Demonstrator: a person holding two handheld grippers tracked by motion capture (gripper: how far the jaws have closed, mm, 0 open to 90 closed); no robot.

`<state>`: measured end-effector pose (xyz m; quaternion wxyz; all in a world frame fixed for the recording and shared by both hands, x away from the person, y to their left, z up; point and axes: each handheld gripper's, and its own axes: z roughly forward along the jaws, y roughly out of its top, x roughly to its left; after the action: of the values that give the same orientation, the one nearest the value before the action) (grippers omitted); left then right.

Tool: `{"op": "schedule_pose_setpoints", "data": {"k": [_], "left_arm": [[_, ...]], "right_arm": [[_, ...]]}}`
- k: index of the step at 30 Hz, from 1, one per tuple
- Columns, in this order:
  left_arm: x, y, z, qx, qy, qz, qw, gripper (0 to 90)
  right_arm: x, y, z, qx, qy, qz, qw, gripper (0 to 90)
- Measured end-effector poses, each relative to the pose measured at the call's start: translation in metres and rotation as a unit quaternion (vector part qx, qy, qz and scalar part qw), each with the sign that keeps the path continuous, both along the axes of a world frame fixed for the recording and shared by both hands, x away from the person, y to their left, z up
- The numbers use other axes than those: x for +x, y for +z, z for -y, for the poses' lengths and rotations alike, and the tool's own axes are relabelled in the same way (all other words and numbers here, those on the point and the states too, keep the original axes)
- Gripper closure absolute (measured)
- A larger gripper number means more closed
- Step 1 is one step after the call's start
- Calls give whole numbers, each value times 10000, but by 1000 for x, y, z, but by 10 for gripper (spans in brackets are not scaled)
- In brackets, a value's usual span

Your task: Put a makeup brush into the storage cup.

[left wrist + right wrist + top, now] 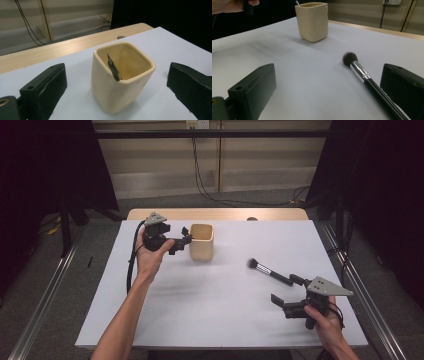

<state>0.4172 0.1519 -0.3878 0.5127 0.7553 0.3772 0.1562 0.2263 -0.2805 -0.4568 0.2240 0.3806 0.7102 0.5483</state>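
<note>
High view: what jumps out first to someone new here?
The cream square cup stands upright toward the far left of the white table, with the left gripper open right beside it; a dark thin thing leans inside against its rim. Nearer and to the right, a black makeup brush lies flat, bristles toward the cup, with the open right gripper at its handle end.

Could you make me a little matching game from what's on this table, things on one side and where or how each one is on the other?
Things:
1. cup
2. brush
3. dark strip
4. left gripper

Places or states:
A. lying flat on the white table, in front of the right gripper
B. leaning inside the cup against its rim
C. standing upright, cream-coloured
D. jaws open, beside the cup

Pairs: 1-C, 2-A, 3-B, 4-D
</note>
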Motion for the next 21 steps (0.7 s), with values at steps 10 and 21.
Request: {"op": "schedule_pose_setpoints", "data": {"k": [10, 21], "left_arm": [[-13, 2, -5, 105, 36, 265, 9996, 26], [-28, -2, -9, 105, 58, 475, 9988, 42]], "right_arm": [[0, 0, 0, -3, -4, 13, 10000, 4], [0, 0, -1, -5, 6, 14, 10000, 4]]}}
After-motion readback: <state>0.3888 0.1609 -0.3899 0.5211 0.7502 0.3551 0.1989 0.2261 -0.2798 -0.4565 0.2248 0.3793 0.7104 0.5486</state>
